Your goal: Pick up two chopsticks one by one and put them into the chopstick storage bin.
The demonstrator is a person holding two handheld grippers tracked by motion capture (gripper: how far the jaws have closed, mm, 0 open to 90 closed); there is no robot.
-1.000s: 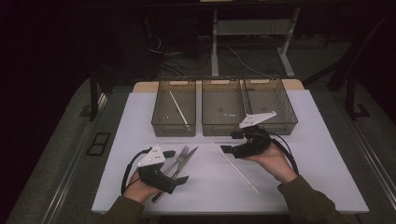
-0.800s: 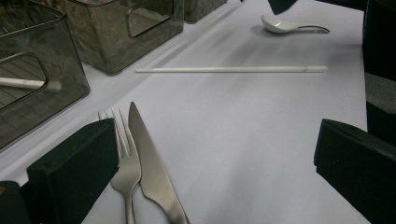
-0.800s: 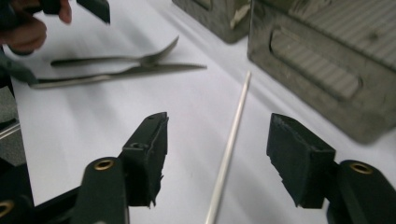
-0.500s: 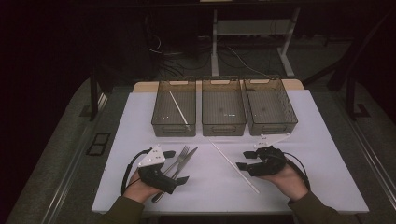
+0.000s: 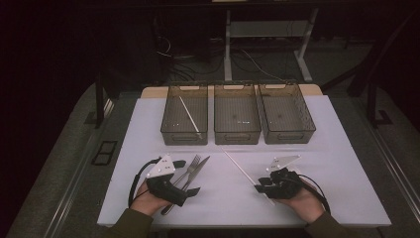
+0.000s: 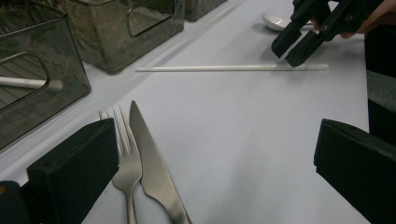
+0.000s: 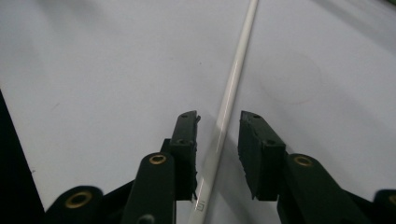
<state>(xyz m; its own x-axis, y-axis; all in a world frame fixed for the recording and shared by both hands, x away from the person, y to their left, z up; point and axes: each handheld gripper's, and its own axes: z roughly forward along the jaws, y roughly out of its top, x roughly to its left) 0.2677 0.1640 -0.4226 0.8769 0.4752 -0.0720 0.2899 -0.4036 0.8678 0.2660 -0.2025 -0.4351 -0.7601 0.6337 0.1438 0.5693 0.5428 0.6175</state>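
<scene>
Three smoky translucent bins (image 5: pixel 237 120) are noted; one white stick (image 5: pixel 188 114) lies in the leftmost. Nearer than the bins, a slim white chopstick (image 7: pixel 227 105) is straddled, ungripped, by the half-open right hand-held gripper (image 7: pixel 219 128). The left hand-held gripper (image 6: pixel 215 154) is spread wide, empty.

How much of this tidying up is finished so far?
Not much. One white stick already lies in the left bin. The right gripper straddles a second stick on the table, jaws open, not yet gripping. The fork, knife and spoon are left on the table.
</scene>
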